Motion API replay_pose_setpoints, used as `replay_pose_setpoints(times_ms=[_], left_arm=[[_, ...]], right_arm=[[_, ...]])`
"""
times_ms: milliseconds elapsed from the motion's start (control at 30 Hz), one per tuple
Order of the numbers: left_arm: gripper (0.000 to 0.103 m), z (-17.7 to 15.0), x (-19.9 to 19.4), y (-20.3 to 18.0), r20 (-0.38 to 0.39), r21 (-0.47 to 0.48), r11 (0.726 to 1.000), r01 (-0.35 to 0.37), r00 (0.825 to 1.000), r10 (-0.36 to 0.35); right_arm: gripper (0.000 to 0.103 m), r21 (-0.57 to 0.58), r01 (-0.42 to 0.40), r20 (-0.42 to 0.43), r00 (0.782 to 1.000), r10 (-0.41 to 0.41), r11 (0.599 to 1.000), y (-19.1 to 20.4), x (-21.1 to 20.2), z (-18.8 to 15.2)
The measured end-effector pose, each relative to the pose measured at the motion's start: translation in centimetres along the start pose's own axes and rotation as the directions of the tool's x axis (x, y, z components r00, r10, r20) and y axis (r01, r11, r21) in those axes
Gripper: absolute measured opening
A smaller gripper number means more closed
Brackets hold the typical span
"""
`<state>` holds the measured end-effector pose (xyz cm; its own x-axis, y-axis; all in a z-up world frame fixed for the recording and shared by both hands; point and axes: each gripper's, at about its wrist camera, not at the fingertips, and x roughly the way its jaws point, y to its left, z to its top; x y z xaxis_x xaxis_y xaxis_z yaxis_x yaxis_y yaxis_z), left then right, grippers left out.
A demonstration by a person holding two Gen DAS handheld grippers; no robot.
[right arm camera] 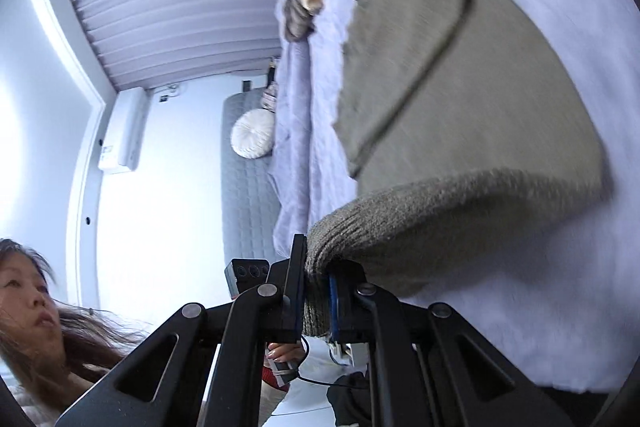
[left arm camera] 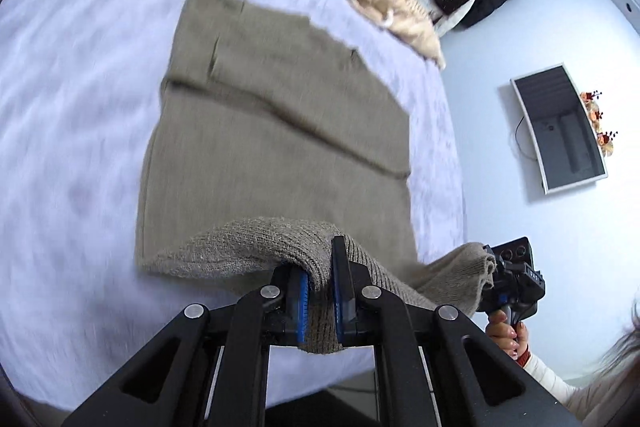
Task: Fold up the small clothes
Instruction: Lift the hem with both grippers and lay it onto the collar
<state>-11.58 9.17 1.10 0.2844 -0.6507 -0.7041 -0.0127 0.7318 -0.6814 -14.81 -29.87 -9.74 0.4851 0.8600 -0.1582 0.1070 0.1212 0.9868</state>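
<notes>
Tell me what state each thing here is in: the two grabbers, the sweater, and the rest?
Left gripper: shut on the knit's near edge.
Right gripper: shut on the same edge.
Olive knit garment: spread on the bed, near edge lifted.
Bed cover: rumpled.
Beige clothes pile: unfolded, heaped.
Wall screen: dark.

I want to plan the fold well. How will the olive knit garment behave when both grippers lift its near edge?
The olive knit garment is probably floppy: its edge sags between the left gripper and the right gripper. The thick knit bunches between the closed jaws, so slipping seems unlikely. It may drag on the fuzzy blanket.
</notes>
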Motion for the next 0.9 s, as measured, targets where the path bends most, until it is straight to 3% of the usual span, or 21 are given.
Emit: replay_pose_setpoints(times_ms=[300,500,733,900], left_arm=[[0.011,11.7,3.1,-1.9,0.149,0.04,0.998,-0.046,0.988,0.04],[0.011,17.7,8.9,0.1,0.159,0.03,0.986,-0.165,0.974,0.158],[0.011,19.7,15.2,3.0,0.103,0.024,0.951,-0.308,0.947,0.304],[0.016,20.0,16.0,3.8,0.079,-0.034,0.924,-0.38,0.921,0.382]], right_arm=[[0.01,-0.112,-0.022,0.052,0.998,0.028,0.993,4.3,2.6,12.6],[0.01,-0.09,0.074,0.064,0.996,-0.068,0.993,2.3,5.7,20.4],[0.01,0.038,0.191,0.087,0.977,-0.194,0.981,-4.6,8.3,24.9],[0.014,0.085,0.209,0.087,0.973,-0.216,0.974,-6.1,8.6,25.9]])
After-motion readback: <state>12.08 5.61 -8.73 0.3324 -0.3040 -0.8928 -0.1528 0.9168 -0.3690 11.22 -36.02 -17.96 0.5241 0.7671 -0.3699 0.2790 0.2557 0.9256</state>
